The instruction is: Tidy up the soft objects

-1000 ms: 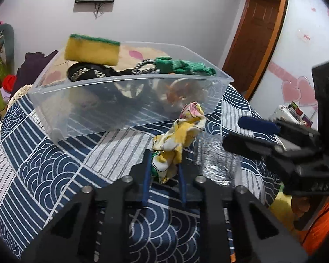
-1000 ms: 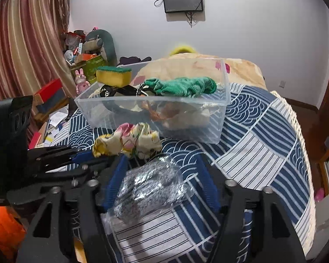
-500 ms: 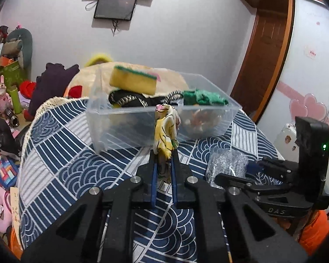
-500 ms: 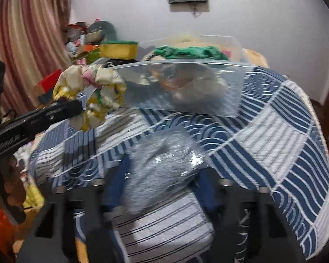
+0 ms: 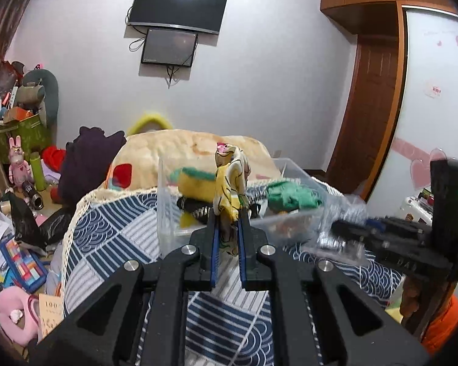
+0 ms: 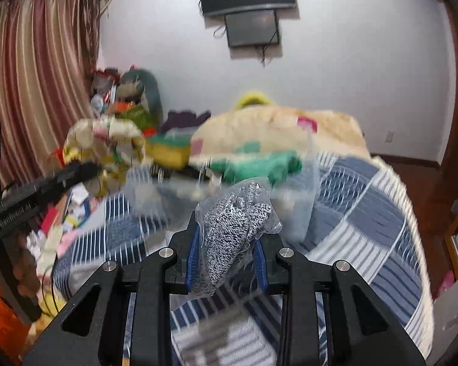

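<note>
My left gripper (image 5: pixel 228 213) is shut on a yellow floral cloth (image 5: pixel 230 180) and holds it up in front of the clear plastic bin (image 5: pixel 168 210). The bin holds a yellow sponge (image 5: pixel 195 186), a green knit item (image 5: pixel 291 196) and a black-and-white band (image 5: pixel 198 209). My right gripper (image 6: pixel 226 238) is shut on a clear bag of grey speckled fabric (image 6: pixel 229 228), lifted above the blue patterned bedspread (image 6: pixel 366 213). The right gripper also shows in the left wrist view (image 5: pixel 348 228), to the right of the bin. The cloth (image 6: pixel 103 143) and bin (image 6: pixel 290 195) are blurred in the right wrist view.
A beige blanket (image 5: pixel 174 152) and dark purple clothing (image 5: pixel 88 158) lie behind the bin. The floor at left is cluttered with toys and papers (image 5: pixel 12 244). A wooden door (image 5: pixel 369 116) and wardrobe stand at right. Two screens (image 5: pixel 174 15) hang on the wall.
Both grippers have risen off the bedspread with their loads. The right gripper has closed on the bag and lifted it; the cloth now stands higher before the bin.
</note>
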Available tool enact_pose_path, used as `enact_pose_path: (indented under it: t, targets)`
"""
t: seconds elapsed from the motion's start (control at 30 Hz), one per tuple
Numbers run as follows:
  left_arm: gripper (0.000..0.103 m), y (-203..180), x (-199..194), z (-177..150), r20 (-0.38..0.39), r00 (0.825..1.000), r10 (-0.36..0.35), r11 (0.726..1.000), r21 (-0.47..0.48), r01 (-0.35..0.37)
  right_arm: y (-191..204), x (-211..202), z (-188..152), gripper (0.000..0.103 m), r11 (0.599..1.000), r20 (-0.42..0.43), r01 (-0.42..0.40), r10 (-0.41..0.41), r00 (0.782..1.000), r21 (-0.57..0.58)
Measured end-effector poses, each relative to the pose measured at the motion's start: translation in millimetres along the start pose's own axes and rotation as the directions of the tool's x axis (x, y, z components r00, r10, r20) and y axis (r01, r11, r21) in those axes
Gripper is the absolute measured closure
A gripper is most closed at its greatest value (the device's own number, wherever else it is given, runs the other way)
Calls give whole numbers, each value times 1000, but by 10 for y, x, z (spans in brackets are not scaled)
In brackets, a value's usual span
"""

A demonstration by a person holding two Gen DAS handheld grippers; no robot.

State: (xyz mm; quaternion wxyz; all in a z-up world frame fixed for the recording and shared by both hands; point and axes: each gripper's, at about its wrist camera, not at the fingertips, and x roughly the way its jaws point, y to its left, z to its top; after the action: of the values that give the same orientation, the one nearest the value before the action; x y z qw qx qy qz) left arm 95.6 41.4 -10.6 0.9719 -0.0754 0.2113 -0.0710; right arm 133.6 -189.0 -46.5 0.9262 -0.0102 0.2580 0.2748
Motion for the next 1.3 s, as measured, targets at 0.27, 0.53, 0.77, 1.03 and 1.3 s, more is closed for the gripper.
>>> enact_pose_path:
  t: [0.27, 0.53, 0.77, 1.03, 1.3]
  targets:
    - [93, 67, 435, 95, -42, 998, -48, 998, -34, 46, 90, 217, 493, 76, 999, 81, 48, -47, 996, -11]
    - [93, 37, 906, 35, -141, 987, -78, 997, -40, 73, 196, 748, 548, 76, 996, -16, 64, -65, 998, -68]
    - [92, -18, 955, 16, -155, 986, -62, 998, -9, 62, 218, 923, 478, 69, 993, -59, 63, -69, 996, -104]
    - [77, -51, 775, -56, -146, 989, -35, 999, 16, 38, 109, 807, 442, 42, 993, -83, 82, -90, 992, -90]
    - [75, -82, 454, -20, -106, 994, -22, 999, 25, 25, 72, 398, 476, 37, 994, -16, 69, -70, 997, -79]
